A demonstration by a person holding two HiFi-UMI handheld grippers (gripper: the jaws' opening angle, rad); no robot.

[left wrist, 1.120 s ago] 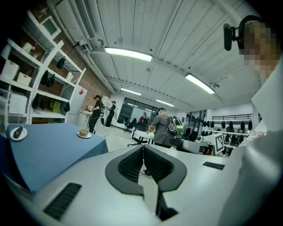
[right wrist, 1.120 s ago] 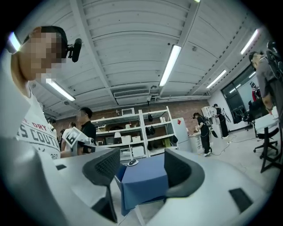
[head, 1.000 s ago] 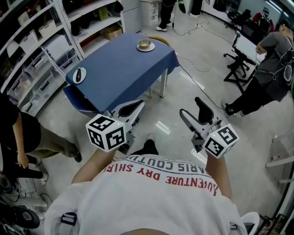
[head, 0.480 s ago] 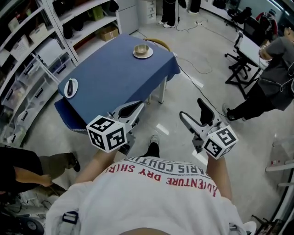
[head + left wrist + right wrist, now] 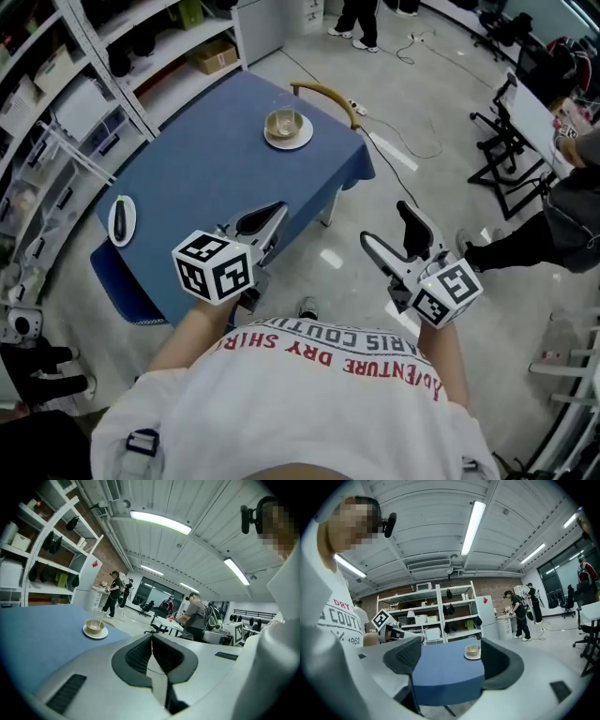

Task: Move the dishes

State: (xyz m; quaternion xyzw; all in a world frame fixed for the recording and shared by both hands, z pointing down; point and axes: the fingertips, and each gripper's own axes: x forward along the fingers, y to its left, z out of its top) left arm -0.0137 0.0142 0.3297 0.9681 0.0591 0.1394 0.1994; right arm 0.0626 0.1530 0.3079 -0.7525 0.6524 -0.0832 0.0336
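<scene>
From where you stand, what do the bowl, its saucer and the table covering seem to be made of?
Bowl: probably glazed ceramic, tan and smooth-looking. Saucer: likely white ceramic, smooth rim. Table covering: blue cloth, matte, hanging over the edges.

Blue table (image 5: pixel 206 169) bare between bowl (image 5: pixel 284 123) and small dish (image 5: pixel 122 220), shelving (image 5: pixel 66 103) close at left, chair (image 5: pixel 328 92) behind

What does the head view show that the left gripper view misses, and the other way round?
Only the head view: the small oval dish near the table's left edge, and the red lettering on the wearer's shirt. Only the left gripper view: the ceiling lights and the people standing by a far counter. Both: the blue table and the cup on its saucer.
</scene>
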